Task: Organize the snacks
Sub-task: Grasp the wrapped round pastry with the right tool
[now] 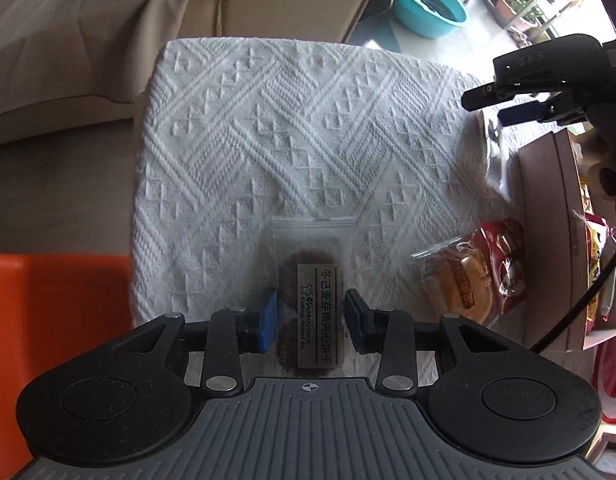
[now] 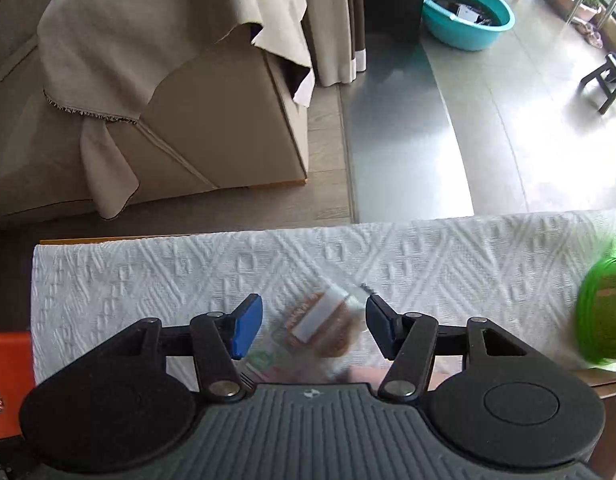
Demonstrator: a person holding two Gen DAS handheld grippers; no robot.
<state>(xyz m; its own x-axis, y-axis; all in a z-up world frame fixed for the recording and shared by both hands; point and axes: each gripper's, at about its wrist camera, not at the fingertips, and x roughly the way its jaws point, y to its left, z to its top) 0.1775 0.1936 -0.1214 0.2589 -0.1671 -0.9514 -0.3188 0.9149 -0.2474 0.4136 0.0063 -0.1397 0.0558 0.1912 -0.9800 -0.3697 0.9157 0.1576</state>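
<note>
- Left gripper [image 1: 311, 322]: jaws spread, one on either side of a clear biscuit packet [image 1: 312, 300] lying flat on the white-clothed worktop [image 1: 268, 140]; contact cannot be told.
- A wrapped bun [image 1: 468, 276] is seen just right of it, beside a cardboard box [image 1: 548, 240].
- Right gripper [image 2: 314, 328]: jaws spread, held over a blurred second biscuit packet [image 2: 320, 328].
- A green container [image 2: 604, 312] is noted at the right edge.

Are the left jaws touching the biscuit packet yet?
Apart. The left wrist view shows the left gripper open around the biscuit packet, with white cloth visible between each blue pad and the packet's sides.
</note>
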